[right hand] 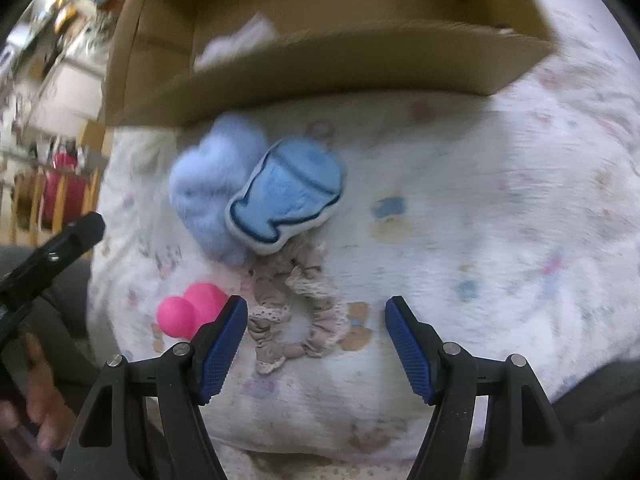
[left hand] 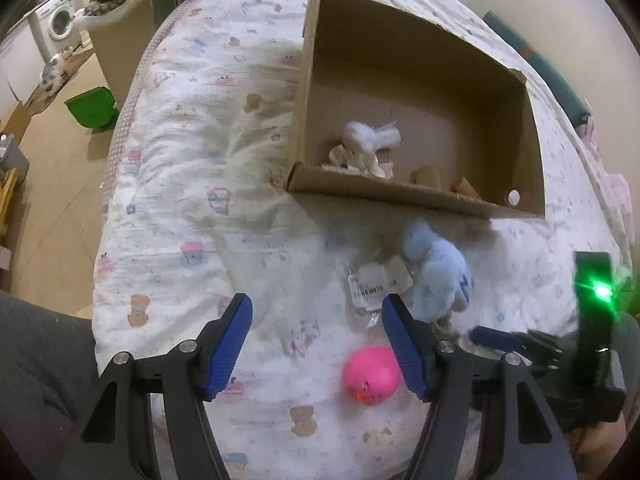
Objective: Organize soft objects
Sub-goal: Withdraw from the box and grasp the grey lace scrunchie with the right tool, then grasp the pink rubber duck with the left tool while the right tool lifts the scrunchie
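The box [left hand: 416, 200] stands open-topped at 12 o'clock, its near wall barring a low approach. Bare bed [right hand: 500, 216] lies free toward 3 o'clock. Plush [right hand: 208, 188], cup toy [right hand: 288, 192], scrunchie [right hand: 296, 320] and duck [right hand: 188, 312] crowd 10 to 12 o'clock.

Plush [right hand: 208, 184] just before box [right hand: 320, 68], duck [right hand: 188, 312] nearer, scrunchie [right hand: 296, 312] beside
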`<state>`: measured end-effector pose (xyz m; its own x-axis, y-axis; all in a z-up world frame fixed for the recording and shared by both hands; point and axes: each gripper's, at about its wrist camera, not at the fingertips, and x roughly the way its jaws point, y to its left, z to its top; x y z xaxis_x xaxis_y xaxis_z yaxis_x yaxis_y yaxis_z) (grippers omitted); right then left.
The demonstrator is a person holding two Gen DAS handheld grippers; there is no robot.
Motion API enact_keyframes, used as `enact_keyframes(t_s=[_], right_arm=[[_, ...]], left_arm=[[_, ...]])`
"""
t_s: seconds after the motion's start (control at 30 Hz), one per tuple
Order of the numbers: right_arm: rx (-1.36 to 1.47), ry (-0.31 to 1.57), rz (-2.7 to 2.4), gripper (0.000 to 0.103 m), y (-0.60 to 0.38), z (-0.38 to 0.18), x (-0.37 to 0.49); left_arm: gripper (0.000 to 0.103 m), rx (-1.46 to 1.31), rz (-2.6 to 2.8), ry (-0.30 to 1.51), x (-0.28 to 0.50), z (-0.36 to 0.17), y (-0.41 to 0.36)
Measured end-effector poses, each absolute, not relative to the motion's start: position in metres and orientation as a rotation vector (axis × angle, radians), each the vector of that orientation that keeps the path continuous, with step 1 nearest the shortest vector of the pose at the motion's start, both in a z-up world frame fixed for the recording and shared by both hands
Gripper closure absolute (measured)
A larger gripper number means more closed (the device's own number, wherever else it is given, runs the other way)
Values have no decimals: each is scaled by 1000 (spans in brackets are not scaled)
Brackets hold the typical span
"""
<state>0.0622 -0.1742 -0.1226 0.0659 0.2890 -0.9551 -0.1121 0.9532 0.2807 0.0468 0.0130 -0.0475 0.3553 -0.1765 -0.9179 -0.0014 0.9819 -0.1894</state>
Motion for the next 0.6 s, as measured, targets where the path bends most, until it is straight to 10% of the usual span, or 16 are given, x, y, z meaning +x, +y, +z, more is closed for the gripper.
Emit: enact_keyframes(t_s=[0.17, 0.4, 0.6], right_arm=[[-107, 1466, 305, 29, -142, -136, 59], [-87, 1442, 262, 78, -152, -132, 56], [-30, 1386, 163, 82, -173, -116, 55]], left_arm=[[39, -160, -101, 1205, 46, -50, 14], [39, -178, -168, 1236, 46, -53, 8], [44, -163, -261, 1323, 42, -68, -10]])
